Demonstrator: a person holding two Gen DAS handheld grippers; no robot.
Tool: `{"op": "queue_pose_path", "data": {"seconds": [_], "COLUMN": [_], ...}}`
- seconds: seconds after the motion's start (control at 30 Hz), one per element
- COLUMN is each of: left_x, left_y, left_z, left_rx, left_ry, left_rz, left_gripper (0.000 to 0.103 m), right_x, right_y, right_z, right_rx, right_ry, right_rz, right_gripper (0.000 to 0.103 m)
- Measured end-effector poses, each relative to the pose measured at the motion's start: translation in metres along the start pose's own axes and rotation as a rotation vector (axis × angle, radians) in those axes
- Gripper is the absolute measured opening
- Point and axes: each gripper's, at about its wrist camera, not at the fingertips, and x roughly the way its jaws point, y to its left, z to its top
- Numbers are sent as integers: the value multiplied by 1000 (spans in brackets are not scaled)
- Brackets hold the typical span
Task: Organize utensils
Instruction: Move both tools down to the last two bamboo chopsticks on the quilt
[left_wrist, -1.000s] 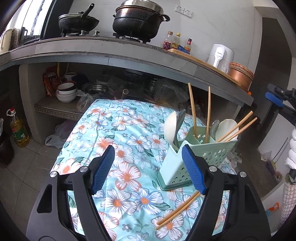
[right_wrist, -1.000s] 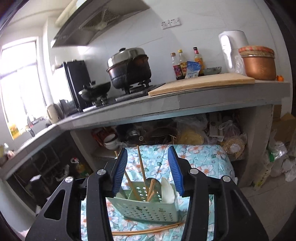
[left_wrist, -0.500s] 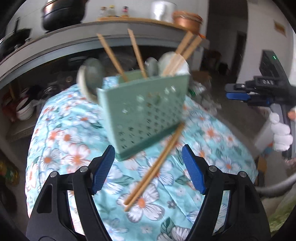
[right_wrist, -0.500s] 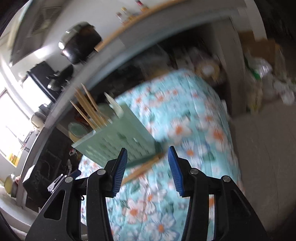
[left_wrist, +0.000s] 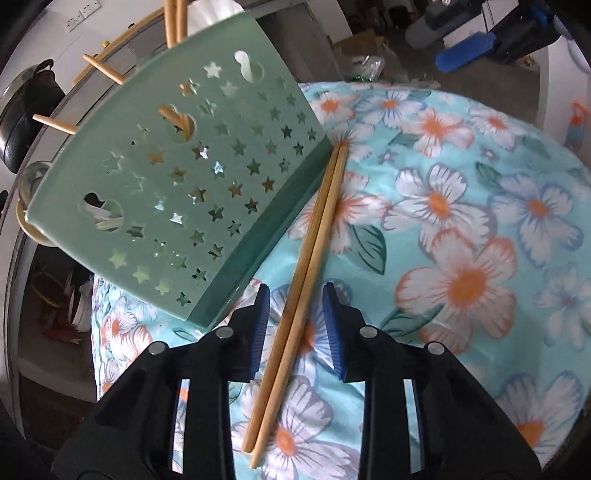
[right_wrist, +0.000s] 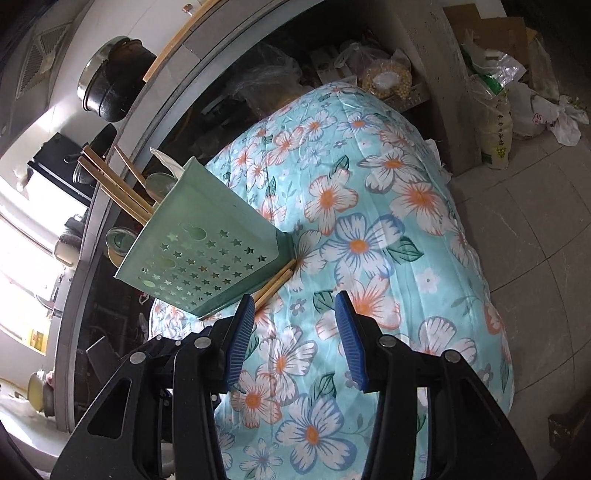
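Your left gripper (left_wrist: 295, 332) sits low over the floral cloth (left_wrist: 461, 229) with its fingers (left_wrist: 258, 332) parted on either side of the pair of wooden chopsticks (left_wrist: 310, 266), which lie flat on the cloth, not yet pinched. The chopsticks' far ends rest against the base of the green star-punched utensil holder (left_wrist: 184, 177), which already holds other chopsticks and spoons. Your right gripper (right_wrist: 295, 332) hangs above the cloth just beside the holder (right_wrist: 207, 258), its fingers apart and holding nothing.
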Motion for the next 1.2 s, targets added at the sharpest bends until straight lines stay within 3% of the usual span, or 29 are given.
{"op": "queue_pose_path", "data": {"seconds": [0.07,0.33,0.43,0.57,0.7,0.9,1.1,1.2], "left_x": [4,-1,-10,-26,-30,-10,9,13], "left_y": [1,-12,-13,-17,-13,29,40,41], "left_z": [2,3,2,-3,-6,-8,-21,-24], "left_rx": [-5,67,22,-26,-129,-458,-607,-617], "left_ry": [6,-22,-26,-36,-34,-2,59,71], "left_rz": [-12,-92,-191,-376,-505,-722,-804,-785], "left_gripper": [19,6,6,6,6,6,6,6], "right_x": [1,-1,-2,-1,0,2,12,18], "right_y": [-1,-5,-8,-9,-8,-12,-17,-15], "right_z": [-1,0,1,0,-2,-4,-10,-12], "right_rx": [6,16,22,29,30,57,98,101], "right_ry": [5,-2,-5,1,8,27,73,91], "right_rz": [2,1,-1,1,6,25,53,54], "right_gripper": [45,45,45,45,45,45,45,45]}}
